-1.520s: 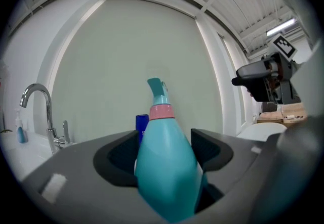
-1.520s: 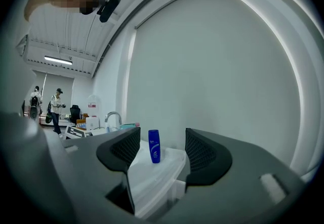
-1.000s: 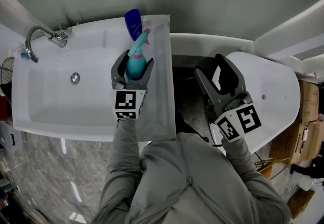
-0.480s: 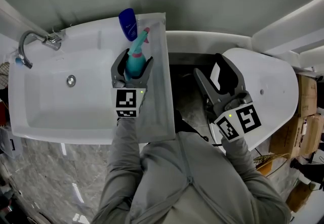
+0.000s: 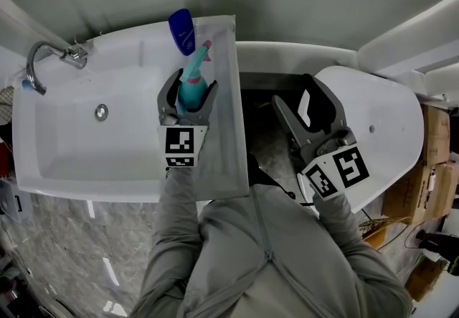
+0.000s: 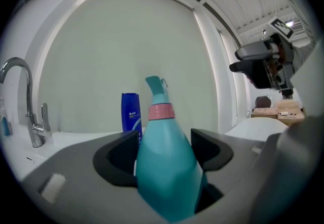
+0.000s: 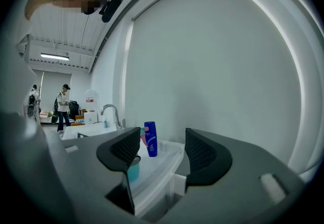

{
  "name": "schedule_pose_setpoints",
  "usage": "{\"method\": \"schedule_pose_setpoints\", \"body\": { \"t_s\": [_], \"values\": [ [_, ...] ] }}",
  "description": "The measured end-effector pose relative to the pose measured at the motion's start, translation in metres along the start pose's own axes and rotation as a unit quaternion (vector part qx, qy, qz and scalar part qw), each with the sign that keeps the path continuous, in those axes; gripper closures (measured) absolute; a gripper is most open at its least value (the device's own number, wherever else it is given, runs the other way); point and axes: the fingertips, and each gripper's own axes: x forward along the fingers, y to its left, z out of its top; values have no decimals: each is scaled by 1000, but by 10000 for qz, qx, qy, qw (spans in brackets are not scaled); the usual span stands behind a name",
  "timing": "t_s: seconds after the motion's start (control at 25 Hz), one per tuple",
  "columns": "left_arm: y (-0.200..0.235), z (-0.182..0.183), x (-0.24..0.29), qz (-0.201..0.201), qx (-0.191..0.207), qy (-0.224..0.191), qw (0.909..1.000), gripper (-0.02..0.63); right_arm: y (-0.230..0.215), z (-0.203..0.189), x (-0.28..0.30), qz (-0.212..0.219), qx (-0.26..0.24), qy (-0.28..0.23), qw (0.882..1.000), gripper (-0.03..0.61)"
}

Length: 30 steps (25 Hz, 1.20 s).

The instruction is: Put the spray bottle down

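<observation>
The teal spray bottle point(image 5: 195, 69) with a pink collar stands upright between the jaws of my left gripper point(image 5: 191, 94), which is shut on its body. It is over the flat right ledge point(image 5: 224, 130) of the white sink; whether its base touches the ledge I cannot tell. In the left gripper view the spray bottle point(image 6: 164, 167) fills the gap of the left gripper point(image 6: 166, 151), both pads against it. My right gripper point(image 5: 305, 107) is open and holds nothing, off to the right over a dark gap. The right gripper point(image 7: 161, 152) looks toward the ledge.
A blue shampoo bottle point(image 5: 182, 31) stands at the ledge's far end, just behind the spray bottle. The sink basin point(image 5: 72, 137) and chrome faucet point(image 5: 44, 62) lie to the left. A white rounded fixture point(image 5: 387, 137) is at the right. People point(image 7: 63, 106) stand far off.
The head view has shifted a little. My left gripper stays shut on the spray bottle at the same spot over the ledge, and the right gripper has barely moved.
</observation>
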Motion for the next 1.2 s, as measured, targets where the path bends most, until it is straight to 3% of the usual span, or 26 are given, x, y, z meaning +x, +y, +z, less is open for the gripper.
{"method": "schedule_pose_setpoints", "body": {
  "t_s": [0.4,1.2],
  "values": [
    [0,-7,-15,117,53,182,9998,241,12,0,-4,110,12,-23,9999,313],
    [-2,3,-24,117,16,98,9999,240,25,2,-10,216,9,-68,9997,313]
  ]
}}
